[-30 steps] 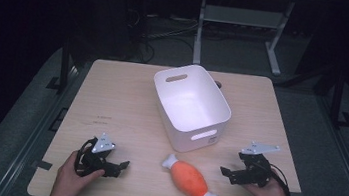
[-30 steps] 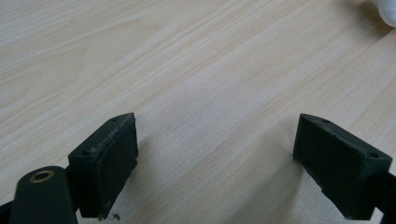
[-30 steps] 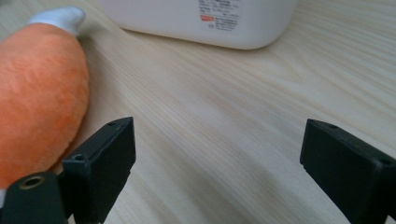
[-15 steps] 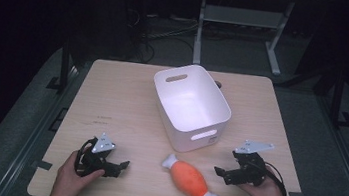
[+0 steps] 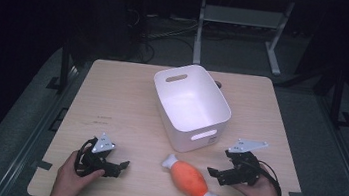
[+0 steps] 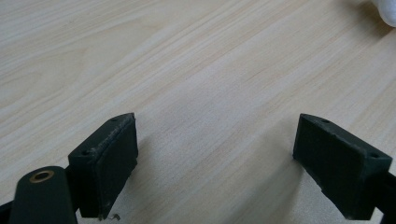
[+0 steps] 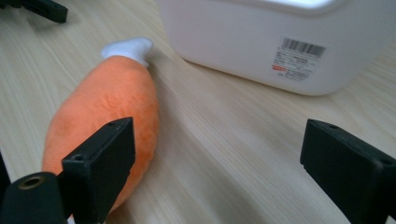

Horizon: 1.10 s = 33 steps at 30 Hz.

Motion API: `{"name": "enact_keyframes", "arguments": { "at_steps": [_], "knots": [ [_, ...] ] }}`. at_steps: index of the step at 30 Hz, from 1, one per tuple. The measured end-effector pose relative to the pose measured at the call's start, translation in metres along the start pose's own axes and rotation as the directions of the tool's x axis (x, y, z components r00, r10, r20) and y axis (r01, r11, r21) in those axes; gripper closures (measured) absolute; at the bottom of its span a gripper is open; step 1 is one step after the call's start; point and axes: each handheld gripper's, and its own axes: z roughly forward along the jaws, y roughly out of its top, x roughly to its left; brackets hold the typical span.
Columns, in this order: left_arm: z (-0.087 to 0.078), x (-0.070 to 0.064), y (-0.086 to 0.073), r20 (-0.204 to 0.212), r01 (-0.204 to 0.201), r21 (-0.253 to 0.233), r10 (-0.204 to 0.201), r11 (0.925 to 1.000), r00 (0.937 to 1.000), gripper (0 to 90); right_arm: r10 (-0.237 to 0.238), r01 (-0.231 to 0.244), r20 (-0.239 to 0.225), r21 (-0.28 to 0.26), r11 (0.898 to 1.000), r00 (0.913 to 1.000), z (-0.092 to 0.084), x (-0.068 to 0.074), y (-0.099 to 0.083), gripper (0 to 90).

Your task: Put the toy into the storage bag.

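The orange plush toy [image 5: 191, 177] lay on the bench [image 5: 127, 97] just in front of the white bin [image 5: 190, 105]. The right gripper [image 5: 214, 173] hovered just beside it — fingers released, nothing between them. The left gripper [image 5: 123, 166] rested apart, fingers likewise spread over bare wood.

Left claw [image 5: 121, 164] rests low with jaws apart; right claw [image 5: 213, 173] hovers, jaws apart, nothing gripped.

Right gripper [image 5: 215, 174] — shifted leftward across the table [image 5: 128, 92] in the high view, from a position well apart from the orange plush toy [image 5: 189, 177] to one just beside its right flank; jaws spread, toy not between them.
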Motion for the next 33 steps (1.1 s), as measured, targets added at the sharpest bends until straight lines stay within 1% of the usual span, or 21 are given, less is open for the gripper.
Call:
{"name": "enact_keyframes", "arguments": {
  "at_steps": [5, 11, 15, 17, 21, 23, 31, 33],
  "knots": [
    [0.000, 0.000, 0.000, 0.000, 0.000, 0.000, 0.000, 1.0000, 1.0000, 13.0, -0.013, 0.013, -0.007, -0.001, 1.000, 0.9999, 0.001, 0.005, 0.004, 9.9],
    [0.000, 0.000, 0.000, 0.000, 0.000, 0.000, 0.000, 1.0000, 1.0000, 13.0, -0.030, 0.030, -0.033, -0.006, 1.000, 0.9990, 0.003, 0.013, 0.010, 9.0],
    [0.000, 0.000, 0.000, 0.000, -0.001, 0.000, 0.001, 1.0000, 1.0000, 13.0, -0.039, 0.040, -0.059, 0.004, 0.999, 0.9975, 0.008, 0.022, 0.014, 7.4],
    [0.000, 0.000, 0.000, 0.000, 0.000, 0.000, 0.000, 1.0000, 1.0000, 13.0, -0.039, 0.040, -0.064, 0.009, 0.999, 0.9972, 0.009, 0.023, 0.015, 7.0],
    [0.000, 0.000, 0.000, 0.000, 0.000, 0.001, 0.000, 1.0000, 1.0000, 13.0, -0.041, 0.043, -0.071, 0.029, 0.999, 0.9967, 0.015, 0.028, 0.016, 3.7],
    [0.000, 0.000, 0.000, 0.000, -0.001, 0.001, 0.001, 1.0000, 1.0000, 13.0, -0.051, 0.055, -0.084, 0.043, 0.998, 0.9951, 0.019, 0.033, 0.018, 2.2],
    [0.000, 0.000, 0.000, 0.000, 0.000, 0.000, 0.000, 1.0000, 1.0000, 13.0, -0.075, 0.083, -0.094, 0.081, 0.993, 0.9927, 0.032, 0.045, 0.020, 0.8],
    [0.000, 0.000, 0.000, 0.000, 0.000, 0.000, 0.000, 1.0000, 1.0000, 13.0, -0.072, 0.080, -0.094, 0.089, 0.993, 0.9930, 0.034, 0.047, 0.020, 0.8]
  ]
}}
